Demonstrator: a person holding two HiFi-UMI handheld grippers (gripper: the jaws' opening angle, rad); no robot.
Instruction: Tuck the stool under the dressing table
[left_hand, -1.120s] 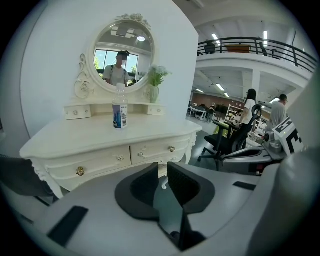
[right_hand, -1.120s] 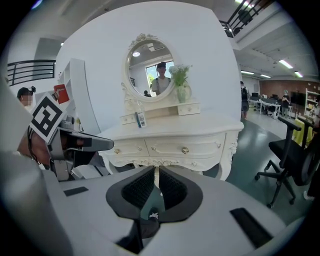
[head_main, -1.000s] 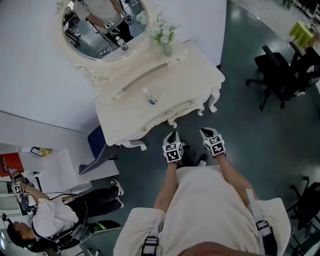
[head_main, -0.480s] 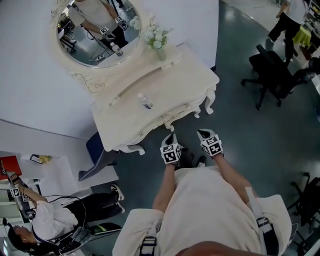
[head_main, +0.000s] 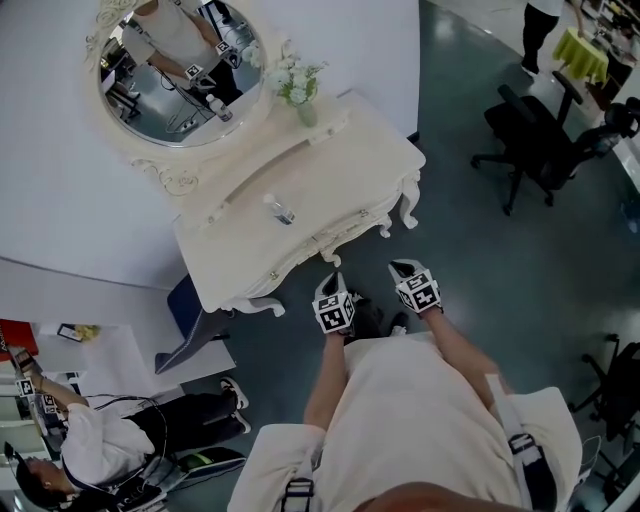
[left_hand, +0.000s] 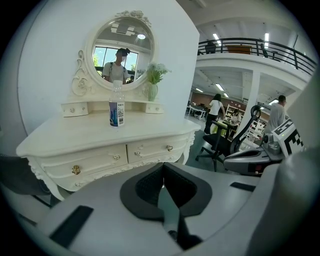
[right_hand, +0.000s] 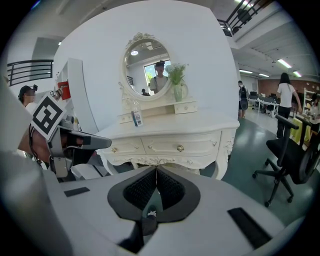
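Before dressing table (head_main: 350, 170): left gripper (head_main: 334, 280) & right gripper (head_main: 400, 268), side by side, jaws clenched, empty.
Head view only: seated person (head_main: 100, 440), left of table.
Gripper views only: drawer fronts (right_hand: 175, 146).
Stool: can't tell.

Background stuff, quite a lot of it tbh

A clear water bottle (head_main: 279, 209) with a blue label is stood upright, and a pale vase of white flowers (head_main: 300, 90) is parked well apart from it, closer to the white wall (head_main: 60, 200). A black office chair (head_main: 530, 140) is seen off to the right on the dark floor (head_main: 500, 260), and a yellow-green cloth (head_main: 580, 55) is spotted near it. At the lower left a person in a white top (head_main: 85, 440) is seated with cables draped around, and something blue (head_main: 187, 300) is wedged in just above them. A black railing (left_hand: 250, 47) is visible up high.
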